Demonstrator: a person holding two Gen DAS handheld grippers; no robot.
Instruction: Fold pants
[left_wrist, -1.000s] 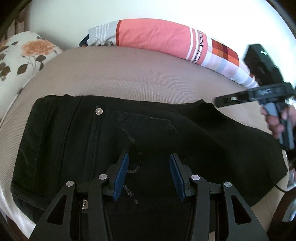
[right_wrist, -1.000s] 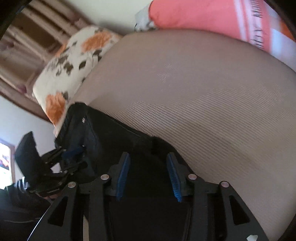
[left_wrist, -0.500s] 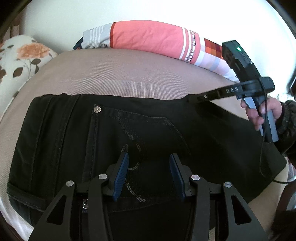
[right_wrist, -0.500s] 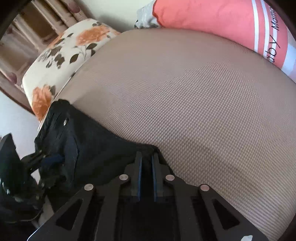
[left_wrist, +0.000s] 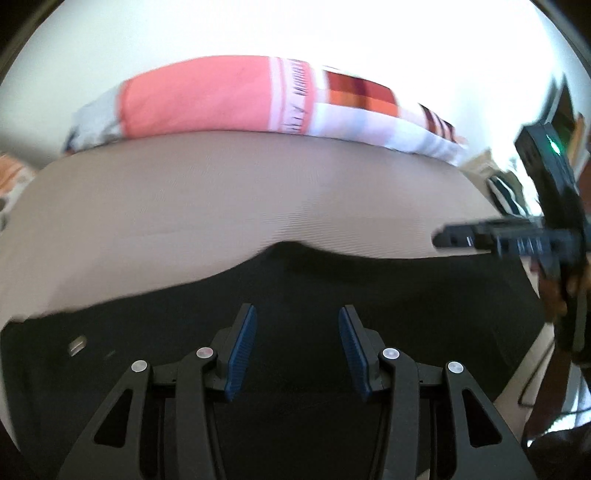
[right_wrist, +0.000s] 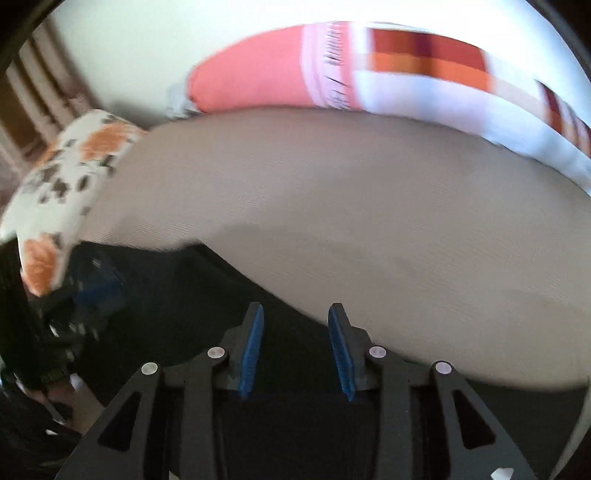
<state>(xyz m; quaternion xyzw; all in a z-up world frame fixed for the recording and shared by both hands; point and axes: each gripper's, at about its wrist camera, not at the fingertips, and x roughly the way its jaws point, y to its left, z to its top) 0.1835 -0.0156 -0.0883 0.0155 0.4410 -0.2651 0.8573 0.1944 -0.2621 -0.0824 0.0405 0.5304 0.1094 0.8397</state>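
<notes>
Black denim pants (left_wrist: 303, 280) lie flat on the beige woven-cover bed (left_wrist: 221, 206), filling the lower half of both wrist frames, with the coral-and-white striped pillow (left_wrist: 207, 99) across the top. Left gripper (left_wrist: 297, 347) released, blue pads apart above the fabric, gripping nothing. Right gripper (right_wrist: 295, 347) jaws opening over the pants edge at lower centre, fabric beneath but unpinched; frames motion-blurred.
</notes>
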